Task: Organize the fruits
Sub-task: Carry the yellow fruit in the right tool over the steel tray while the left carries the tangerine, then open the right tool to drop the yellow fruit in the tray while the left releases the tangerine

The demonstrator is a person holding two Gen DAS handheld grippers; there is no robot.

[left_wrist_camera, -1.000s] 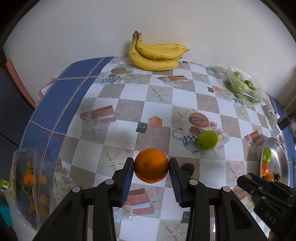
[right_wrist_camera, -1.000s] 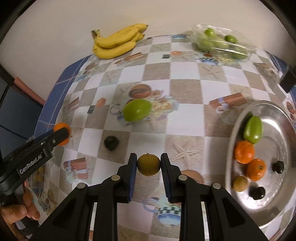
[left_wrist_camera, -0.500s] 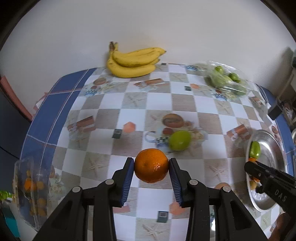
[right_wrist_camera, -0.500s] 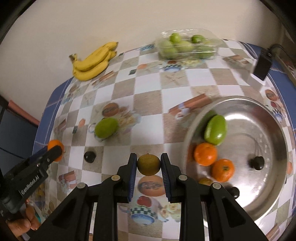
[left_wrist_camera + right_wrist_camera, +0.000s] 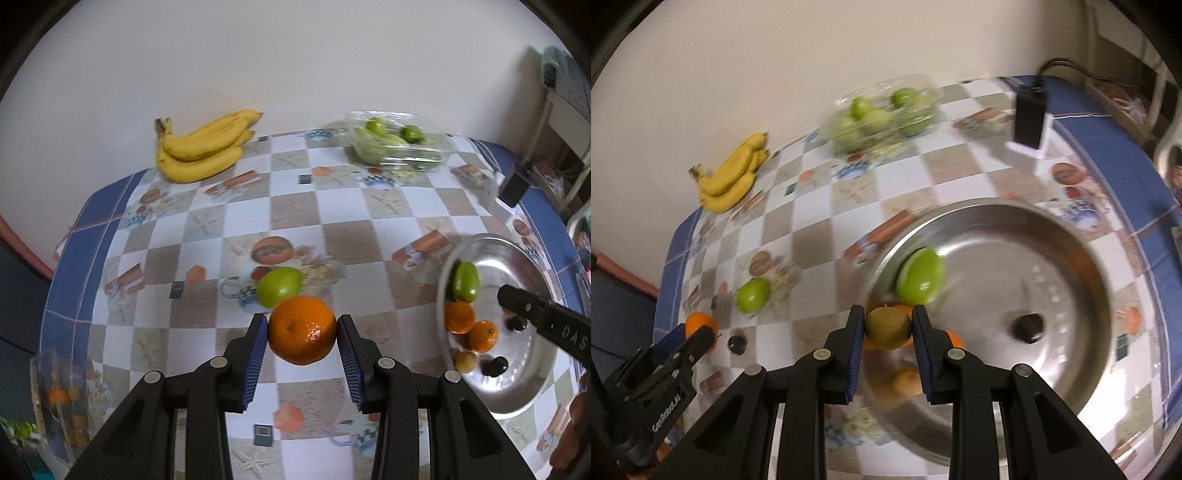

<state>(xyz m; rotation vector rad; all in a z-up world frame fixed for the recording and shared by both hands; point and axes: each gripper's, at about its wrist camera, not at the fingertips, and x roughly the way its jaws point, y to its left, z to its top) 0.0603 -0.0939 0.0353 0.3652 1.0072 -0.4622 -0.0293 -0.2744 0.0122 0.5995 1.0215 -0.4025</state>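
My left gripper (image 5: 302, 334) is shut on an orange (image 5: 302, 329) and holds it above the checkered tablecloth, left of the silver plate (image 5: 517, 384). My right gripper (image 5: 888, 328) is shut on a brown kiwi (image 5: 887, 328) and hangs over the near-left rim of the plate (image 5: 1052, 236). The plate holds a green fruit (image 5: 919, 274), oranges (image 5: 459, 316), a small brown fruit (image 5: 465, 361) and dark round fruits (image 5: 1028, 327). A loose green fruit (image 5: 279, 286) lies on the cloth just beyond the orange. A dark fruit (image 5: 738, 344) lies on the cloth.
A banana bunch (image 5: 203, 147) lies at the far left by the wall. A clear tub of green fruits (image 5: 397, 142) stands at the back. A clear tub of small oranges (image 5: 61, 398) sits at the near left edge. A black box (image 5: 1028, 118) stands at the far right.
Both grippers have moved right, toward the plate, each still holding its fruit. The right gripper has come over the plate's near-left rim.
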